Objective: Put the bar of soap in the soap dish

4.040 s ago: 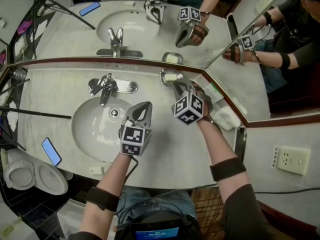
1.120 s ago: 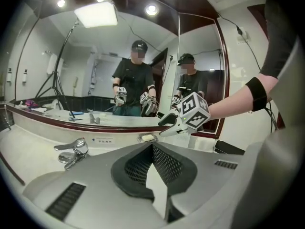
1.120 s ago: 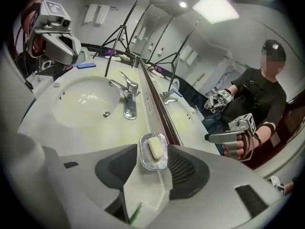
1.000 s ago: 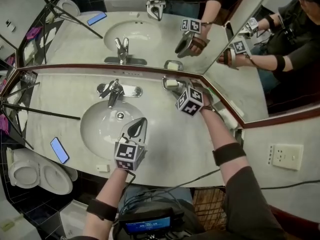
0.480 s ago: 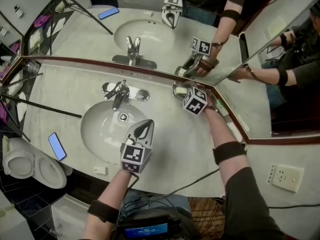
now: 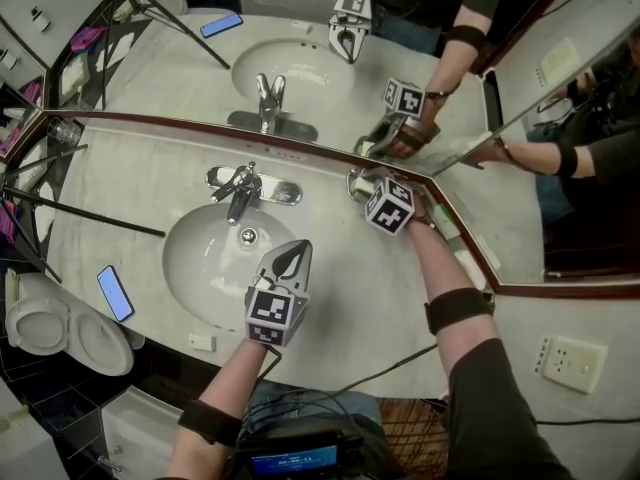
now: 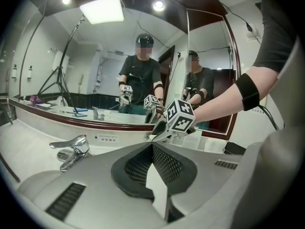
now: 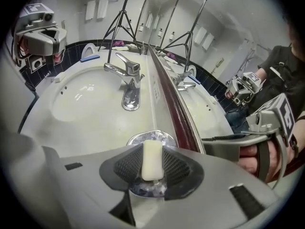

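A pale bar of soap [image 8: 152, 160] lies in the small silver soap dish [image 8: 138, 138] at the foot of the mirror, right of the faucet. My right gripper [image 8: 153, 152] points steeply down over the dish [image 6: 356, 180]. Its jaws are closing and both mesh pads touch the bar's long sides. In the head view its marker cube [image 6: 390, 205] hides the soap. My left gripper [image 6: 297, 252] hovers over the basin's front right rim, shut with nothing in it; in its own view the jaws [image 7: 152, 146] meet at the tips.
The chrome faucet [image 6: 240, 190] and the oval basin [image 6: 200, 258] lie left of the dish. A blue phone [image 6: 113, 293] rests on the counter's left edge. A tripod leg [image 6: 90, 218] crosses the left counter. A white folded cloth [image 6: 467, 261] lies at the right.
My right gripper has sunk a little over the soap dish by the mirror. The left gripper has stayed over the basin's front rim, still shut.
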A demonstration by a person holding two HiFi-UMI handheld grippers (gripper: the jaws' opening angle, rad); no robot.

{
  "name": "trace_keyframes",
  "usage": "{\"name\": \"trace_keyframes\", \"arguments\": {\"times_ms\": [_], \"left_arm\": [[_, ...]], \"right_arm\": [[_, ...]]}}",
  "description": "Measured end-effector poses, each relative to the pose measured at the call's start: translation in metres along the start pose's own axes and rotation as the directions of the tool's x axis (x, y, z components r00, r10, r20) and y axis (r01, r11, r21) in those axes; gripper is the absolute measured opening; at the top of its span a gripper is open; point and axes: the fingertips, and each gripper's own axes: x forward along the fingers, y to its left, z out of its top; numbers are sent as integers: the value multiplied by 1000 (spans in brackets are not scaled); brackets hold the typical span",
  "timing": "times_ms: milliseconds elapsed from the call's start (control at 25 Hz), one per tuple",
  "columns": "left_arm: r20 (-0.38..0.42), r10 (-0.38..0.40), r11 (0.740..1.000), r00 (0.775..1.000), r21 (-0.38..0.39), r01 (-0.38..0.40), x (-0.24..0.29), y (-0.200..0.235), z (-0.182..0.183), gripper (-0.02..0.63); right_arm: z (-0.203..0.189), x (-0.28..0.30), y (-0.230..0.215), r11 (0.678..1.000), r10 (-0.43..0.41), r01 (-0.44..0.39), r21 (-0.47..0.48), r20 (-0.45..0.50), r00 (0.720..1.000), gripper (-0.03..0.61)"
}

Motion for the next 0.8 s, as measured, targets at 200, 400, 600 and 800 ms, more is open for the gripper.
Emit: {"name": "trace_keyframes", "arguments": {"times_ms": [200, 400, 600, 800], "left_arm": [[-6, -4, 1000, 1000, 3, 4, -3, -1, -2, 0], [-18, -12, 1000, 1000, 12, 13, -6, -5, -4, 0], [-25, -42, 998, 999, 55, 43, -6, -16, 2, 0], [-25, -87, 991, 996, 98, 89, -11, -30, 13, 0]], "right_arm": [[3, -17, 3, 999, -35, 35, 33, 24, 999, 146], [11, -56, 9, 985, -88, 70, 158, 110, 990, 146], [17, -117, 29, 921, -187, 83, 381, 245, 952, 147], [5, -171, 68, 805, -296, 51, 591, 326, 898, 147]]}}
